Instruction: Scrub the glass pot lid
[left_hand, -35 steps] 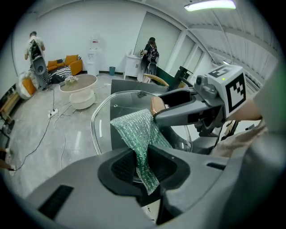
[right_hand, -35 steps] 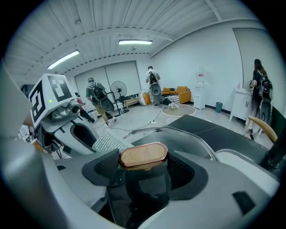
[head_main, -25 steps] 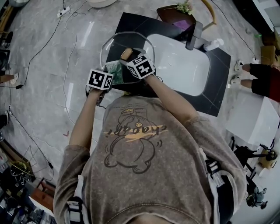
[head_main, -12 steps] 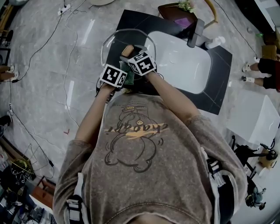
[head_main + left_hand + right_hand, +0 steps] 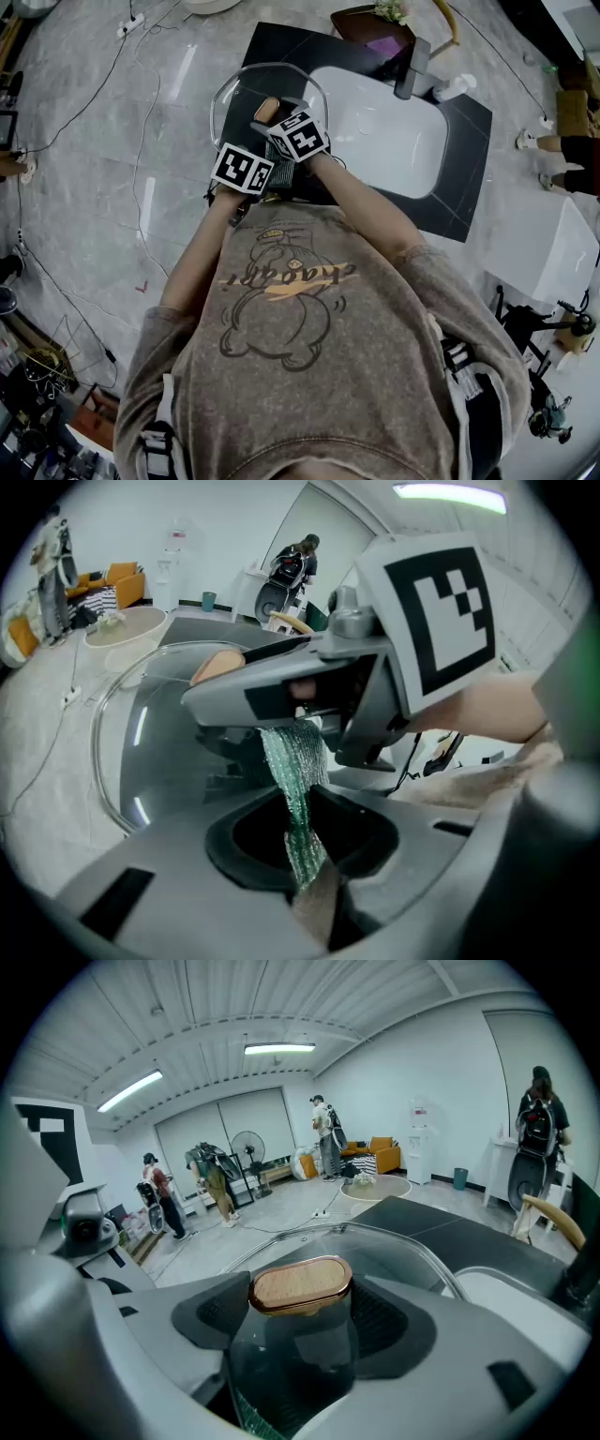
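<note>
Here, over a corner of the flat black counter [image 5: 281,47] beside one white sink [image 5: 394,141], sits one round clear glass pot lid [image 5: 234,94]. Two grippers hide its near side. The right gripper [image 5: 300,1335] squeezes the lid by its oval wooden knob [image 5: 300,1285]. The left gripper [image 5: 305,874] pinches one green mesh cloth [image 5: 293,766].

Person's wearing a faded brown short-sleeve tee [image 5: 281,328] with a cartoon bear print and orange lettering running across it. Left gripper [image 5: 309,874] and right gripper [image 5: 300,1330] are both sporting grey plastic shells with black jaw recesses, each carrying a white cube [image 5: 242,170] with black square markers.
</note>
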`<action>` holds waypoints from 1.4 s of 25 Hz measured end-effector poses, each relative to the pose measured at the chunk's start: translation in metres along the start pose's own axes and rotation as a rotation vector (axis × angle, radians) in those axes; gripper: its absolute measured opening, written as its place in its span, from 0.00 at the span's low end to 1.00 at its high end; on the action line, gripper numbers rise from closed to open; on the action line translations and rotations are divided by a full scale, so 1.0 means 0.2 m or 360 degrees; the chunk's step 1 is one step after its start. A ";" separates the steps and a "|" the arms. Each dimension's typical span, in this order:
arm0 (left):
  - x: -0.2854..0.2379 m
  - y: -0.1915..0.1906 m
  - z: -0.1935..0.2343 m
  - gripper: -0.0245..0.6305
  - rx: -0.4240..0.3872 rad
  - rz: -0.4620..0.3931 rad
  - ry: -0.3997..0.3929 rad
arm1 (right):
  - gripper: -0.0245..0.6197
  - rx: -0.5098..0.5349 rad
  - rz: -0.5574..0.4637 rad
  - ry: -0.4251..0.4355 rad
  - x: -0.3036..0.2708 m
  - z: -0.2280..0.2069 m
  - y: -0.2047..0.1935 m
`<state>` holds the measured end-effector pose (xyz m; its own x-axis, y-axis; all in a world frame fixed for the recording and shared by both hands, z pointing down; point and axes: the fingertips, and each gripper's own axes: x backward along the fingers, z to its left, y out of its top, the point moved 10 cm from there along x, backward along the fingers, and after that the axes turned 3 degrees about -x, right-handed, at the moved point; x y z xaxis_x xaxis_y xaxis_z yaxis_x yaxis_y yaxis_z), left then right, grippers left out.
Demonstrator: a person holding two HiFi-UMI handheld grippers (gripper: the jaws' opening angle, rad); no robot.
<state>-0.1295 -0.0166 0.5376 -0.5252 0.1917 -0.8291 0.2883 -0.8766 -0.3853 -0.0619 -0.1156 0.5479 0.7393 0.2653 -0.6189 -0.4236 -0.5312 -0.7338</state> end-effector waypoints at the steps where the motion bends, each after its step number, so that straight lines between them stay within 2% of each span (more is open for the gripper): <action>1: 0.00 0.00 -0.01 0.16 0.0011 -0.0011 -0.0026 | 0.57 0.0000 0.0000 0.0003 0.00 0.00 0.00; 6: -0.04 -0.05 0.00 0.16 0.0023 -0.0022 0.0006 | 0.57 -0.0012 0.0005 0.0007 0.01 -0.01 0.00; 15: 0.11 -0.23 0.23 0.17 0.0313 -0.0103 0.0109 | 0.57 -0.0042 0.0006 0.0011 0.01 -0.02 -0.01; 20: 0.19 -0.30 0.35 0.17 0.0420 -0.0148 0.0191 | 0.57 -0.0038 0.0007 0.0013 0.01 -0.01 -0.01; 28: 0.28 -0.34 0.53 0.17 0.0508 -0.0175 0.0340 | 0.57 -0.0039 0.0009 0.0006 0.00 -0.02 -0.02; 35: 0.31 -0.28 0.68 0.17 0.0523 -0.0147 0.0367 | 0.57 -0.0044 0.0011 -0.0006 0.00 -0.01 -0.02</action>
<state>-0.2875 -0.0167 0.5626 -0.3330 0.3376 -0.8804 -0.0422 -0.9381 -0.3437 -0.0584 -0.1150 0.5511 0.7345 0.2643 -0.6250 -0.4142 -0.5550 -0.7214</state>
